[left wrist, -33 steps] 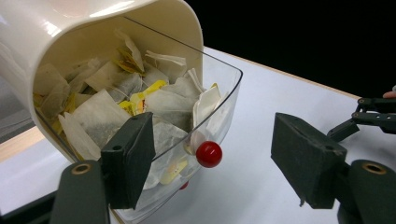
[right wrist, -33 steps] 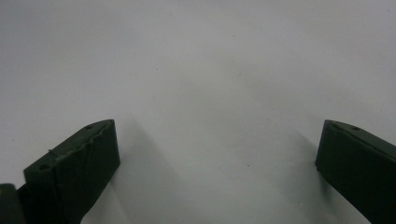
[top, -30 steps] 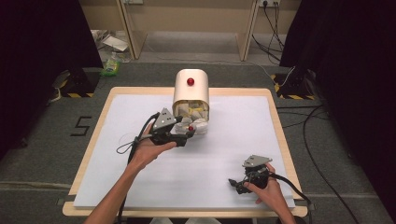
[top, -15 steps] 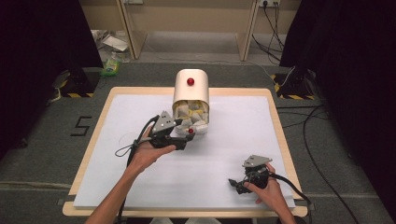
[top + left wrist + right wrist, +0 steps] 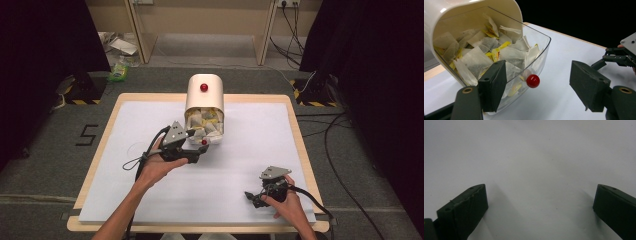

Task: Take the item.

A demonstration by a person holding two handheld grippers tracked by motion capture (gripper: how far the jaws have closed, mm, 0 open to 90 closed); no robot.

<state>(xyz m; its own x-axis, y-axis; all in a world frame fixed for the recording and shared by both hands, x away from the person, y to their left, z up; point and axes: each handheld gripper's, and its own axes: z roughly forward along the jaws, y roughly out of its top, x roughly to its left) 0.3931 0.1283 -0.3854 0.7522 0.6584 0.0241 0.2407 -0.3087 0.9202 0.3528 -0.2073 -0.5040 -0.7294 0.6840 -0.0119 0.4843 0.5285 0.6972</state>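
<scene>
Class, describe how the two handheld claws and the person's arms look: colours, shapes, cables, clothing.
Both claws, left claw and right claw, are black, each topped by a grey three-cornered plate and trailing a black cable. Jaws end in blocky dark pads. The forearms are bare, no sleeves.

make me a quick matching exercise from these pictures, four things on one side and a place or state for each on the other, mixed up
Things:
1. left gripper
2. right gripper
3. tea bags
4. red knob

Places or states:
a. piled inside the cream dispenser
b. open over bare white table, near the front right
c. on the front of the clear drawer
d. open, jaws either side of the red knob without touching it

Pairs: 1-d, 2-b, 3-a, 4-c
</scene>
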